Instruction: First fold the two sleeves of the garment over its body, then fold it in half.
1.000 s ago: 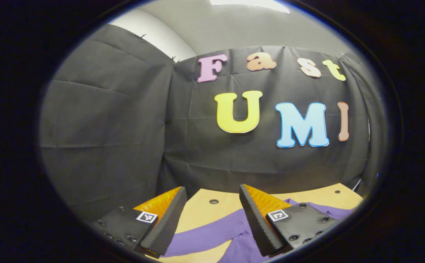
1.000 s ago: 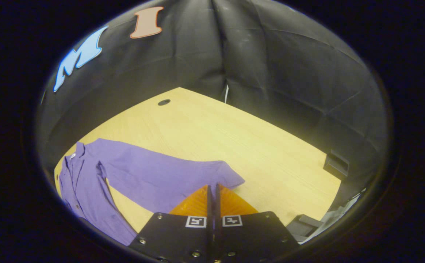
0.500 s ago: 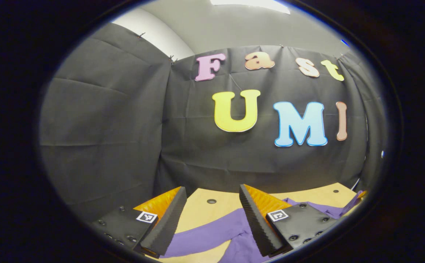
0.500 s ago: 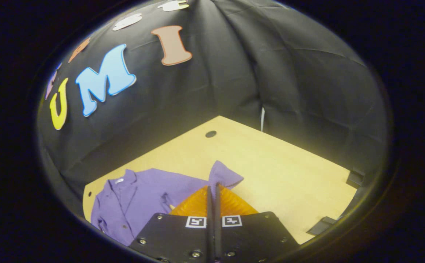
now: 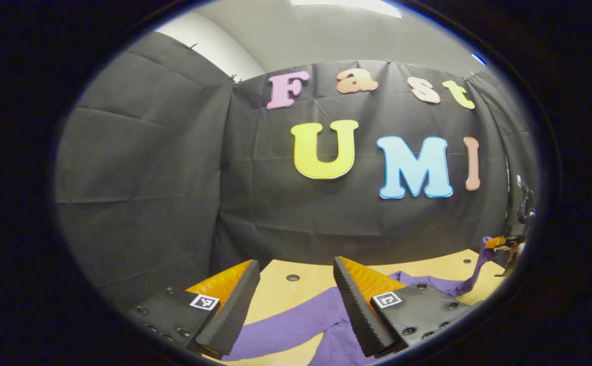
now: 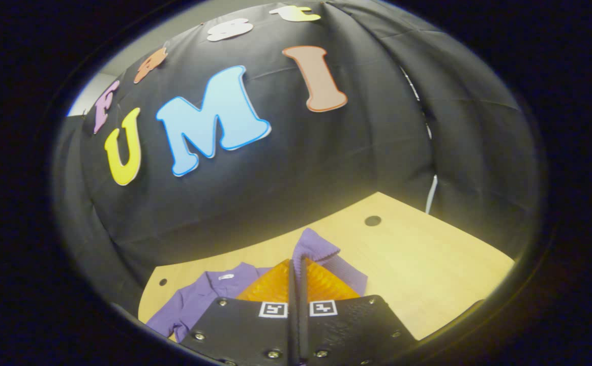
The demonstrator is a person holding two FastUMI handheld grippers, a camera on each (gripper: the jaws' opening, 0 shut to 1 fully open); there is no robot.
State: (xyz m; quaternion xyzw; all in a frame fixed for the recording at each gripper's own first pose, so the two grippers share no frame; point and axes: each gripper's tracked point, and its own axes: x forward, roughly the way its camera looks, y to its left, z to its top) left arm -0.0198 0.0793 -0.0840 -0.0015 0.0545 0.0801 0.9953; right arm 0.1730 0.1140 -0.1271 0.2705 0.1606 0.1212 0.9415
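Observation:
A purple long-sleeved shirt lies on the light wooden table. In the left gripper view my left gripper hangs open just above the shirt's near sleeve, with nothing between its fingers. In the right gripper view my right gripper is shut on the other sleeve's cuff, which sticks up past the fingertips, while the shirt's collar and body lie below to the left. The left gripper view also shows the right gripper at the far right, holding that sleeve lifted off the table.
Black cloth walls close in the table's far side and both ends. The tabletop has small round holes near its back edge. Bare wood stretches to the right of the lifted sleeve in the right gripper view.
My right gripper has lifted the sleeve cuff off the table and swung leftward over the shirt. It has come into the left gripper view at the right edge. The left gripper barely moved.

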